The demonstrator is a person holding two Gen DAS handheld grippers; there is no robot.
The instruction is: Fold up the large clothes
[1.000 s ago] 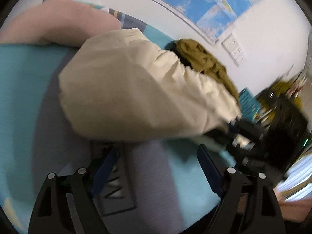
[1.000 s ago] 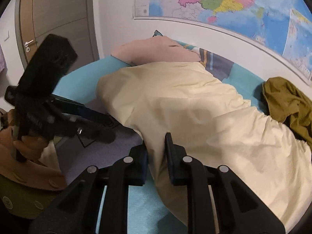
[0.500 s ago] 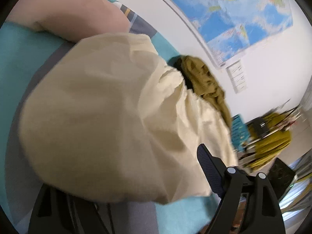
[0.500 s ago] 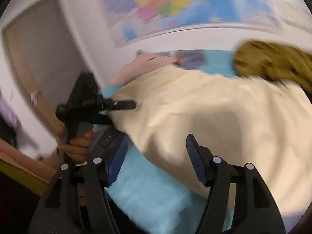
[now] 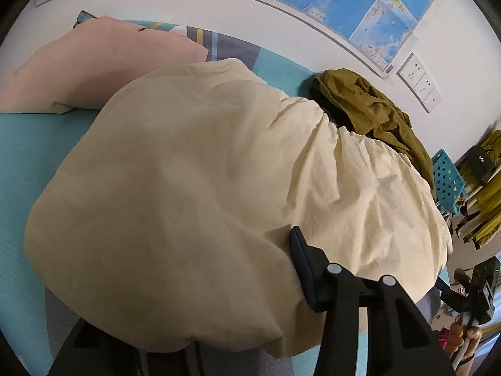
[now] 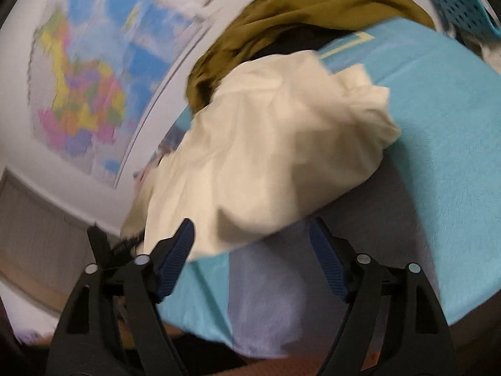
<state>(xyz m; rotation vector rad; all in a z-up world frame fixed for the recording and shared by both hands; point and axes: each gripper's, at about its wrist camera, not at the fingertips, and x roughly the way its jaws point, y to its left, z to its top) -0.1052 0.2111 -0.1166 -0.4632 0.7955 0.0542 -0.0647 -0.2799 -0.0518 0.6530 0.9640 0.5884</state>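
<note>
My right gripper (image 6: 250, 250), earlier clamped on the cream garment (image 6: 269, 144), now gapes, fabric ahead; left gripper's (image 5: 200, 322) state unclear.

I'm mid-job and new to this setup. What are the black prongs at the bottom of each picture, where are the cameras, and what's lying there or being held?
There is no robot here. A person holds a two-finger tool in each hand, and a wide-angle camera on each looks along its fingers. One picture comes from the left tool, the other from the right tool. On the teal bed cover lies a large cream garment, with an olive garment behind it and a pink bundle beside it. Both tools look open. The cream cloth drapes over one finger of the left tool, unclamped. The right tool holds nothing.
</note>
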